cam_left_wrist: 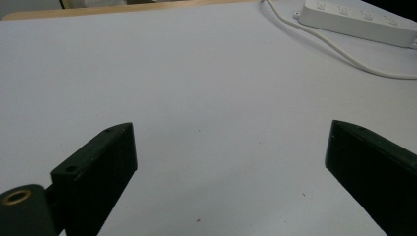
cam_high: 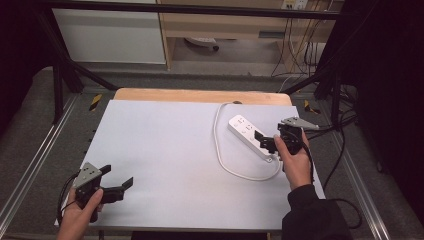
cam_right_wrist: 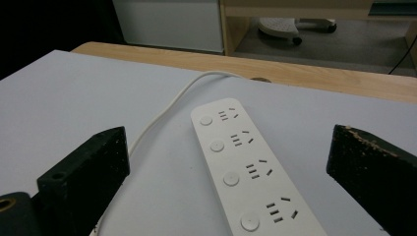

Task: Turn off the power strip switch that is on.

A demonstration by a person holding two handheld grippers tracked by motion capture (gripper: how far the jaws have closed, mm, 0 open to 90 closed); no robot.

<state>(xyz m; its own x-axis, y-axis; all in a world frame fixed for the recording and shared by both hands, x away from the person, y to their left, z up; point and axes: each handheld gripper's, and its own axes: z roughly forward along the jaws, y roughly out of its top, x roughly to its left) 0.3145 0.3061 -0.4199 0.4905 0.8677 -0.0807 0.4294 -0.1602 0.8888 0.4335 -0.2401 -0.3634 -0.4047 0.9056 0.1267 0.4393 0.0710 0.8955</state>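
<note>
A: Locate the power strip (cam_high: 250,136). Where does it lie?

B: It lies flat on the white sheet (cam_high: 165,165) that covers the counter (cam_high: 200,95), on the right half, set at a slant. Its sockets and buttons face up. In your right gripper view the power strip (cam_right_wrist: 246,172) runs from the middle of the frame toward the bottom edge, showing four socket groups, each with a round button beside it.

A: Report the cord.

B: The white cord (cam_high: 220,150) leaves the near end of the strip, loops across the sheet toward you, then curves up along the strip's left side to the far edge of the counter.

A: State the condition of your right gripper.

B: Your right gripper (cam_high: 265,141) sits at the near end of the strip, with its jaws spread wide. In the right gripper view the strip lies between the two jaws, and neither jaw touches it. Your right hand (cam_high: 295,162) holds the gripper from behind.

A: And your left gripper?

B: Your left gripper (cam_high: 117,180) is at the near left corner of the sheet, well apart from the strip, held in your left hand (cam_high: 82,212). Its jaws are also spread wide, with bare sheet between them. In the left gripper view the strip (cam_left_wrist: 359,22) and cord (cam_left_wrist: 339,51) lie far off at the upper right.
</note>
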